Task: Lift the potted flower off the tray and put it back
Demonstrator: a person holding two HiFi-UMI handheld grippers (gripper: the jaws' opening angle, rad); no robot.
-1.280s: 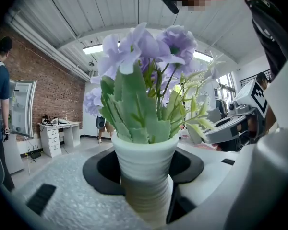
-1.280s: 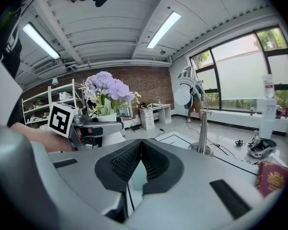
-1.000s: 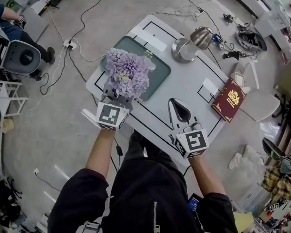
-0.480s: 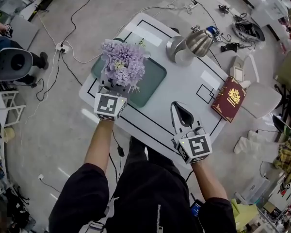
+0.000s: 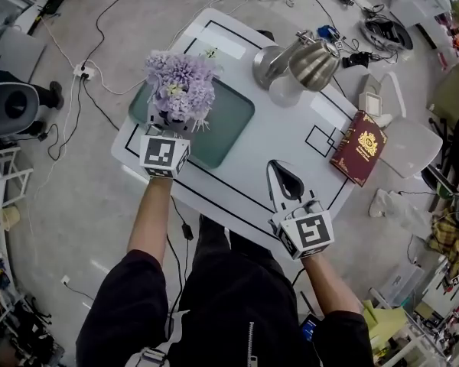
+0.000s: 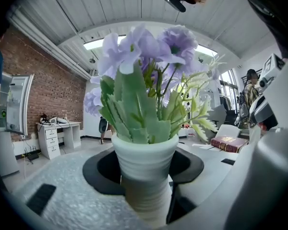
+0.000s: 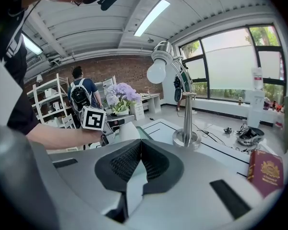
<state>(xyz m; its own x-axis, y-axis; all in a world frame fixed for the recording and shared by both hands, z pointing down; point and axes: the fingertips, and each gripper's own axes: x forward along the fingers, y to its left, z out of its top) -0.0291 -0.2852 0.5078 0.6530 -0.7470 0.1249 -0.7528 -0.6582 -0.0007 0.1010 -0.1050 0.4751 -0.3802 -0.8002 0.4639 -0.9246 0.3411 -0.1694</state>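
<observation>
1. You hold two grippers. Your left gripper has its jaws partway apart and clamped on either side of the pot. Your right gripper has its pads pressed together at the tips, with nothing between them.
2. There is one potted flower. It stands upright in your left grip, over the end of the tray nearest the desk's left edge.
3. There is one tray, dark green, on the left half of the desk.
4. There is one lamp at the desk's far edge and one red book at its right edge.
5. Your right gripper hangs over the desk's near edge, well apart from the tray.
6. In the head view the blooms hide the pot. In the left gripper view the pot's base is cut off. You cannot tell whether it touches the tray.
7. The lamp's shade covers part of its base in the head view.
</observation>
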